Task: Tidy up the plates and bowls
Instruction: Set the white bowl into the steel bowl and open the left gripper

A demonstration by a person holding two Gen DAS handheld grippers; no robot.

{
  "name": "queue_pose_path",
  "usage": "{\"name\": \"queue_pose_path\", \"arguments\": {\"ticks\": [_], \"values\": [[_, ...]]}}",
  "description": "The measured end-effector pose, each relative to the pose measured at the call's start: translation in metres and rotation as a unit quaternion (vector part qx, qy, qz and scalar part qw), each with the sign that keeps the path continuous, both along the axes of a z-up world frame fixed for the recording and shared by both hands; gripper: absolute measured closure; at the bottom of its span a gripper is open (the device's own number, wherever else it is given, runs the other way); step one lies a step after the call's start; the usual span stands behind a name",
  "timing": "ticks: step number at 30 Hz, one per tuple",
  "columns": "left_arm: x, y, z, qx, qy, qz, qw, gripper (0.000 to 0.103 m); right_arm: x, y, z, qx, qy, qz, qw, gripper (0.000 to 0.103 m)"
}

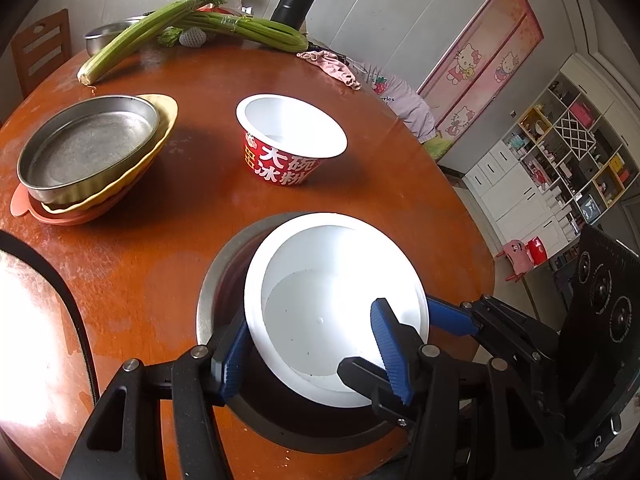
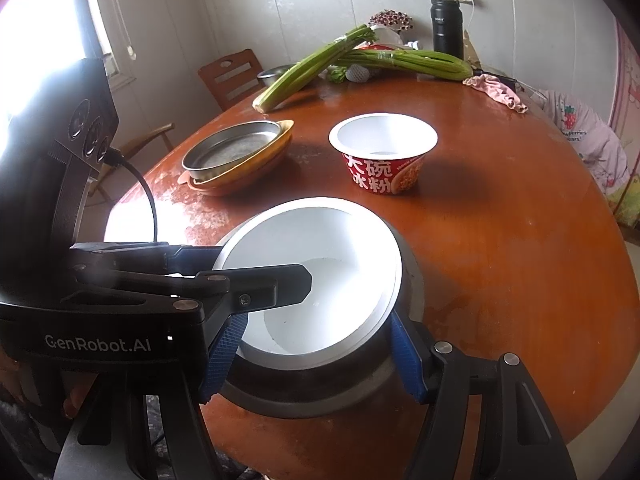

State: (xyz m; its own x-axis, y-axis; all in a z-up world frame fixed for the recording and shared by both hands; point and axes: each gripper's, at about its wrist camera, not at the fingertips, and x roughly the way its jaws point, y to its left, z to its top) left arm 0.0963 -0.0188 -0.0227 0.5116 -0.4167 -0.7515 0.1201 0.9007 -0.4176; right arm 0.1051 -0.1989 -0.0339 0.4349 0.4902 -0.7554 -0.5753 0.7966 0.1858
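At the near edge of the round reddish wooden desk (image 1: pixel 168 248), a white plastic bowl (image 1: pixel 332 304) sits tilted inside a grey metal bowl (image 1: pixel 218 280). The left gripper (image 1: pixel 316 354) is about half open; one blue pad is inside the white bowl and the other outside its wall, but I cannot tell if they press it. The right gripper (image 2: pixel 320 356) stands half open around the metal bowl, its blue pads at both sides.

Farther away stand a red printed paper bowl (image 1: pixel 290 140) and a stack of a steel round pan (image 1: pixel 88 144) on yellow and orange plates.

I think the nesting step is in progress. The next move needs the white bowl settled level, then both hands released gently so nothing tips.
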Motion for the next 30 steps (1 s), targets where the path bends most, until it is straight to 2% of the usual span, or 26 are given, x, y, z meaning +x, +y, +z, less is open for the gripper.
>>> {"name": "queue_pose_path", "arguments": {"ticks": [13,30], "values": [[-0.002,0.006,0.006,0.006,-0.005,0.013,0.9999,0.046,-0.004,-0.002,0.005,-0.016,-0.023,-0.003,1.000,0.033],[-0.012,0.013,0.025,0.008,-0.040,0.028,0.9988,0.046,-0.005,-0.017,0.015,0.008,-0.039,-0.009,0.999,0.033]]}}
